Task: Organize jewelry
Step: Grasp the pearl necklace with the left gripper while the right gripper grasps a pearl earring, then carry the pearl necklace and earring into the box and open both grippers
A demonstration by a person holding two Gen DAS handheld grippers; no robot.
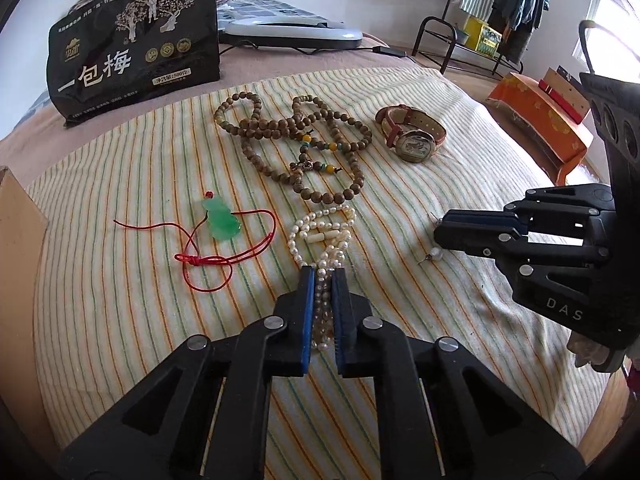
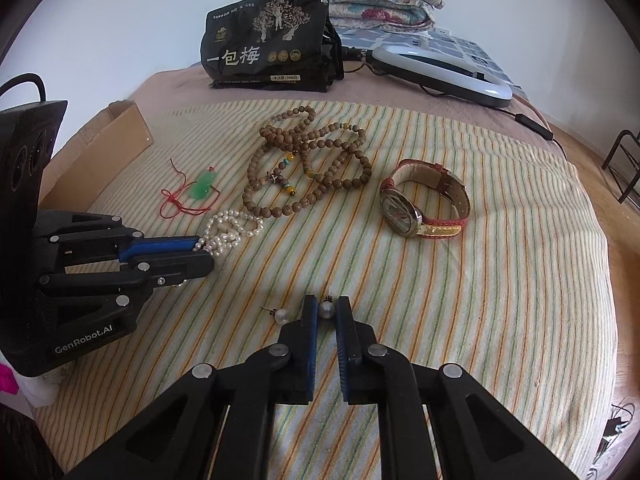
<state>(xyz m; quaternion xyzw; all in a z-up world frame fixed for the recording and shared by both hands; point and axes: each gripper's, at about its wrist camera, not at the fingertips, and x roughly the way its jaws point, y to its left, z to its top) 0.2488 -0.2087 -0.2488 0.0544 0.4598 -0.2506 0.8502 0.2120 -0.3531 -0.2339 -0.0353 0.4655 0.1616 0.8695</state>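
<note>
A pearl necklace (image 1: 320, 232) lies on the striped cloth (image 1: 120, 320); my left gripper (image 1: 323, 276) is shut on its near end, also shown in the right wrist view (image 2: 202, 250). My right gripper (image 2: 326, 306) is shut on a pearl earring (image 2: 326, 309); a second pearl earring (image 2: 280, 315) lies just left of it on the cloth, also visible in the left wrist view (image 1: 434, 255). A wooden bead mala (image 1: 296, 140), a green jade pendant on red cord (image 1: 220, 220) and a red-strap watch (image 1: 412, 134) lie farther back.
A cardboard box (image 2: 100, 148) stands at the left edge of the cloth. A black snack bag (image 1: 136, 44) and a white device with cable (image 1: 292, 32) are behind. An orange box (image 1: 540, 120) and a clothes rack (image 1: 492, 12) stand off the bed to the right.
</note>
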